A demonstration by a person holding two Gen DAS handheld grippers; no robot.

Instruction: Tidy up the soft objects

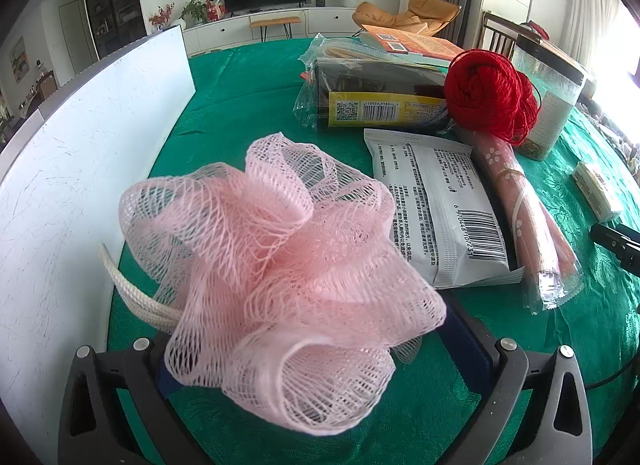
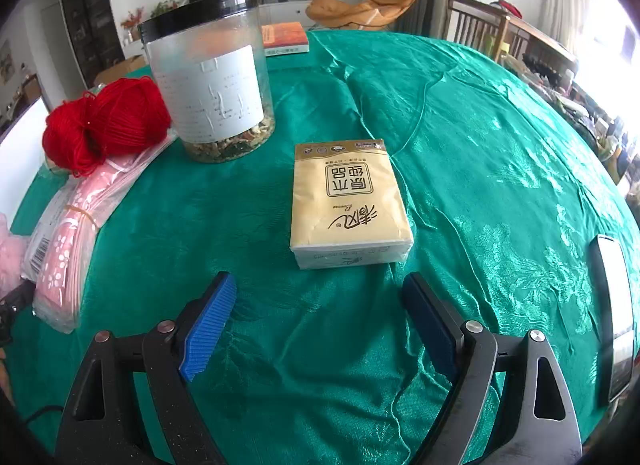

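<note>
My left gripper point(image 1: 320, 345) is shut on a pink mesh bath pouf point(image 1: 276, 277), which fills the space between its fingers and hides the pads; its white cord point(image 1: 132, 293) trails left. A red yarn ball point(image 1: 488, 93) rests on packets further back right, and shows in the right wrist view point(image 2: 104, 125). My right gripper point(image 2: 320, 317) is open and empty, just short of a yellow tissue pack point(image 2: 348, 201) lying flat on the green tablecloth point(image 2: 480, 145).
A white board point(image 1: 80, 153) stands along the left. Packets point(image 1: 444, 205), a pink rolled bag point(image 1: 524, 217) and books point(image 1: 408, 43) lie behind the pouf. A clear jar with a black lid point(image 2: 212, 81) stands by the yarn. A phone point(image 2: 616, 313) lies at the right.
</note>
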